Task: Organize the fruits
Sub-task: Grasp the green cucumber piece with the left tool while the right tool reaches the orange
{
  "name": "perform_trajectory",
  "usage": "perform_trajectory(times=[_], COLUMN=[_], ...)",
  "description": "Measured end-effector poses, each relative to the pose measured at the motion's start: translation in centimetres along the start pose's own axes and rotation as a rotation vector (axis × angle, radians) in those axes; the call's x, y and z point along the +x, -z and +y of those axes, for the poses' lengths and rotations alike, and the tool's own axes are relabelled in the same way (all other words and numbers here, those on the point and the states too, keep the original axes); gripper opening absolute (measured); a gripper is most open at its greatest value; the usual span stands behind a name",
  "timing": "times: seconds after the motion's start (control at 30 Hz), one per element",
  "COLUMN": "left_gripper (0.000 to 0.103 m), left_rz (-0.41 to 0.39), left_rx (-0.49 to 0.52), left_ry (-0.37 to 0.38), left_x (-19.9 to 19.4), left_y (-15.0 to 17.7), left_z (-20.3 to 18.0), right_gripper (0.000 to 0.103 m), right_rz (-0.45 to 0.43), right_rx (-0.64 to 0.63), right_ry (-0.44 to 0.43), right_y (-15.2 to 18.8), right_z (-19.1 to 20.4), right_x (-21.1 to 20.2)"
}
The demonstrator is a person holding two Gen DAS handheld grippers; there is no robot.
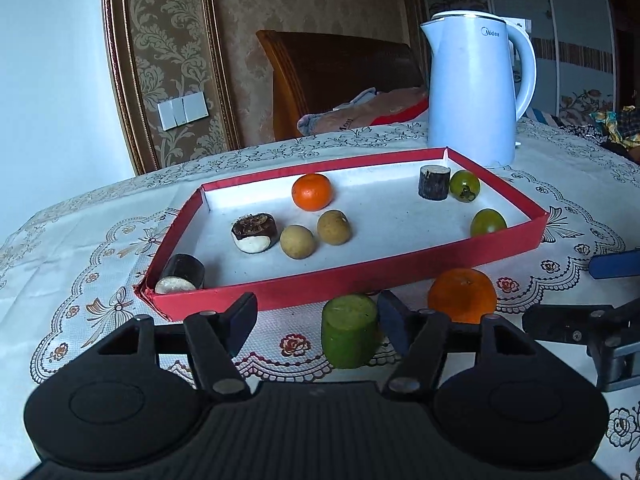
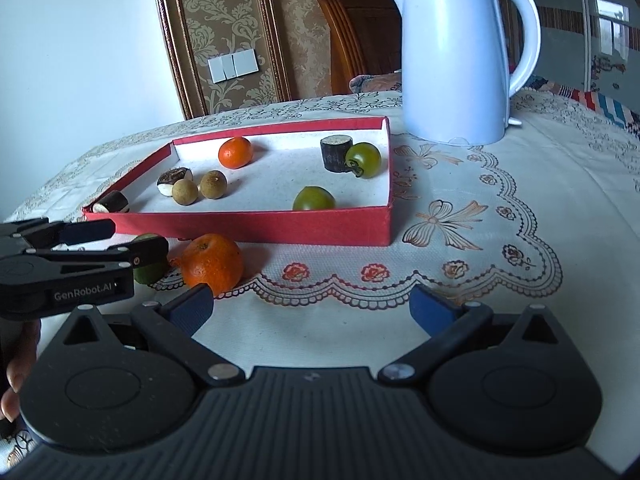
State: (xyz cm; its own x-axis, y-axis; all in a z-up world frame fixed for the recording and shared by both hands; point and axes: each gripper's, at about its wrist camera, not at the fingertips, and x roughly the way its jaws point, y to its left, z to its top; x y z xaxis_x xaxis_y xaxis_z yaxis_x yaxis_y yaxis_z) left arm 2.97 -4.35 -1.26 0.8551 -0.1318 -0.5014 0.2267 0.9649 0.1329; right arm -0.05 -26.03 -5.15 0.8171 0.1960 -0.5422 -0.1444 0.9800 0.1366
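The green cylinder piece [image 1: 350, 330] stands upright on the desk [image 1: 80, 280] just near of the red tray [image 1: 360, 276], between the fingers of my left tool [image 1: 317, 322]; the right finger's blue pad [image 1: 394, 322] looks to be touching it, while the left pad [image 1: 240, 318] stands well clear, so the tool is spread apart and clamped on nothing. Just right of the cylinder sits a large orange [image 1: 462, 294], also outside the tray. My right tool [image 2: 312, 308] hovers low over the lace cloth with its fingers wide apart and nothing between them, its left pad [image 2: 192, 308] just near of that orange. Inside the tray lie a small orange [image 1: 312, 191] toward the far side, two brown longans [image 1: 297, 241] side by side in the middle, a dark chunk with a white base [image 1: 254, 233] left of them, and another dark piece [image 1: 180, 274] in the near left corner. At the right end a dark stub [image 1: 434, 182] stands touching a green tomato [image 1: 465, 185], with a second green tomato [image 1: 488, 222] against the near wall. A white Midea kettle [image 1: 476, 88] stands beyond the tray's far right corner.
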Motion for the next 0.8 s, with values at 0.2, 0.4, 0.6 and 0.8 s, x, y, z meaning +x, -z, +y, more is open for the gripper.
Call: perform_trajectory(times=[0.2, 0.4, 0.6, 0.8], left_gripper=[0.059, 0.030, 0.030, 0.030], left_rz=[0.059, 0.084, 0.092, 0.055], left_rx=[0.039, -0.030, -0.077, -0.085], left_ry=[-0.004, -0.040, -0.086, -0.111], left_x=[1.6, 1.6, 1.2, 0.2], left_y=[-0.1, 0.1, 0.3, 0.4], left_z=[-0.8, 0.9, 2.2, 2.7], right_gripper=[0.103, 0.103, 0.103, 0.078], right_rz=[-0.005, -0.006, -0.004, 0.074], right_rx=[-0.019, 0.012, -0.079, -0.159], right_ry=[0.006, 0.004, -0.023, -0.017], right_y=[-0.3, -0.4, -1.3, -1.9], right_z=[0.6, 0.2, 2.7, 5.1], right_x=[0.1, 0.2, 0.8, 3.2])
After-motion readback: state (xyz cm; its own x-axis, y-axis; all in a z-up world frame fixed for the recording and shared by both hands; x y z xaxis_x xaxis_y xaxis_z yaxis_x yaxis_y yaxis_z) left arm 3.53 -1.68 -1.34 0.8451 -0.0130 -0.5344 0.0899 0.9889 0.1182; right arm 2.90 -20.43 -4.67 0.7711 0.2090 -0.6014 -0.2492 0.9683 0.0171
